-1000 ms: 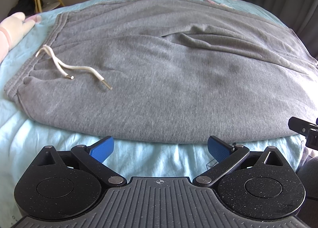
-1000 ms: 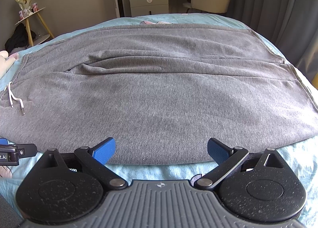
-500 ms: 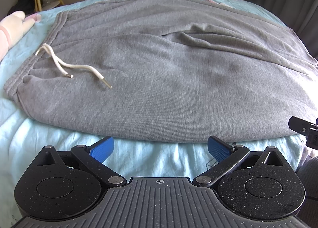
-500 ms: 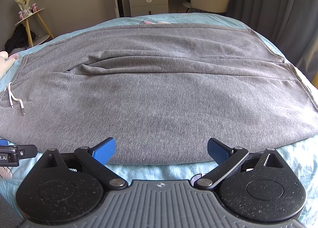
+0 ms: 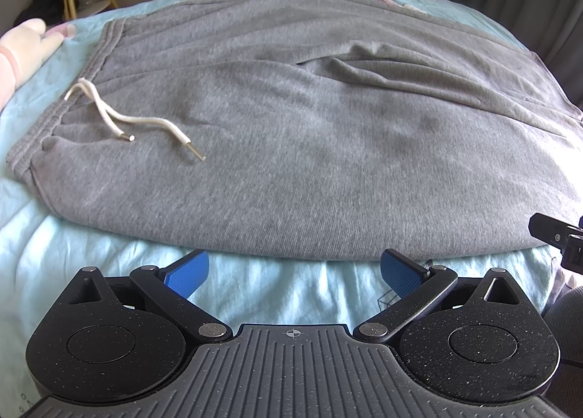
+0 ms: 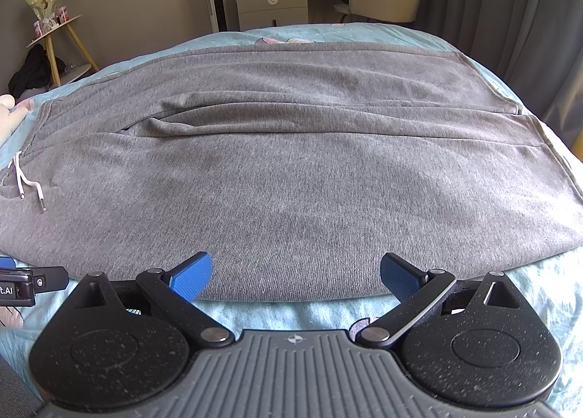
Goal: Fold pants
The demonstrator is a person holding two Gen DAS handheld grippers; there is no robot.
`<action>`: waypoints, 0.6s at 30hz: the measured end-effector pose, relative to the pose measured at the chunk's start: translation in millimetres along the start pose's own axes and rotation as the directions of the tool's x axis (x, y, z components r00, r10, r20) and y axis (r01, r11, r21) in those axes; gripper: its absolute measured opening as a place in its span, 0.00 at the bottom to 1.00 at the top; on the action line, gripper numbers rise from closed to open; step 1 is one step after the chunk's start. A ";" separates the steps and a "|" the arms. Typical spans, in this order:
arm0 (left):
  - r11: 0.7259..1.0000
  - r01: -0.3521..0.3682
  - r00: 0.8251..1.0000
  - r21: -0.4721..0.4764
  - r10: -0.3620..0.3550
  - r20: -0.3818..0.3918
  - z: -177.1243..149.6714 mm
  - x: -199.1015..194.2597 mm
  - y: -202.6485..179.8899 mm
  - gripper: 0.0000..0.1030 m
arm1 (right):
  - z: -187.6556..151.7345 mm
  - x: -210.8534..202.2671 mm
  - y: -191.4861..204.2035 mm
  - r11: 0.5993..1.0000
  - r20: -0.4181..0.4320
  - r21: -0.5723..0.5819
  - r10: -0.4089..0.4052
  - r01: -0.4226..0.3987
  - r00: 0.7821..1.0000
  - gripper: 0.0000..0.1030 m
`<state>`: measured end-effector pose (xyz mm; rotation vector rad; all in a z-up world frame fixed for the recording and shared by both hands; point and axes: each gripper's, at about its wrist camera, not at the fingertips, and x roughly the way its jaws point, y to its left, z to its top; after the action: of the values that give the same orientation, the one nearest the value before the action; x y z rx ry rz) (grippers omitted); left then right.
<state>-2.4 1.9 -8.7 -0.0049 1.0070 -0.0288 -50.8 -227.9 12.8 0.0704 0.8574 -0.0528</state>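
We have the bed (image 5: 73,254) under us, its pale blue sheet wrinkled just ahead of both sets of fingers. On it the pants (image 6: 291,170) lie spread flat and sideways, their near edge just beyond the fingers in both views, waistband off to the left of them and hems to the right.

They look like soft, thick knit: we judge them limp, light enough to lift from the edge, not slippery, likely to sag and drag between two holds. A loose ridge runs across the middle where the legs meet.

The left gripper (image 5: 293,268) hangs with its fingers spread wide, holding nothing; the right gripper (image 6: 295,274) likewise, released, its blue pads over the near edge.

We would pinch that near edge at two spaced points, through the full layers.

The drawstring (image 5: 127,119) lies loose ahead and left of the left fingers and may snag.
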 end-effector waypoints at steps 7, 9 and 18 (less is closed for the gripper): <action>1.000 0.000 1.000 0.001 0.000 -0.001 0.9 0.1 0.5 1.00 | -0.1 0.2 -0.3 1.000 -0.001 0.001 0.001 -0.001 1.000 0.96; 1.000 0.001 1.000 0.000 -0.001 -0.001 0.7 0.0 0.5 1.00 | -0.1 0.2 -0.3 1.000 0.000 0.001 0.001 -0.001 1.000 0.96; 1.000 0.002 1.000 -0.001 -0.002 -0.002 1.0 0.4 1.0 1.00 | 0.0 0.3 -0.4 1.000 -0.001 0.001 0.001 -0.001 1.000 0.96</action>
<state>-1.3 2.9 -8.5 -0.0068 1.0087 -0.0299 -50.7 -228.4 12.6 0.0719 0.8584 -0.0522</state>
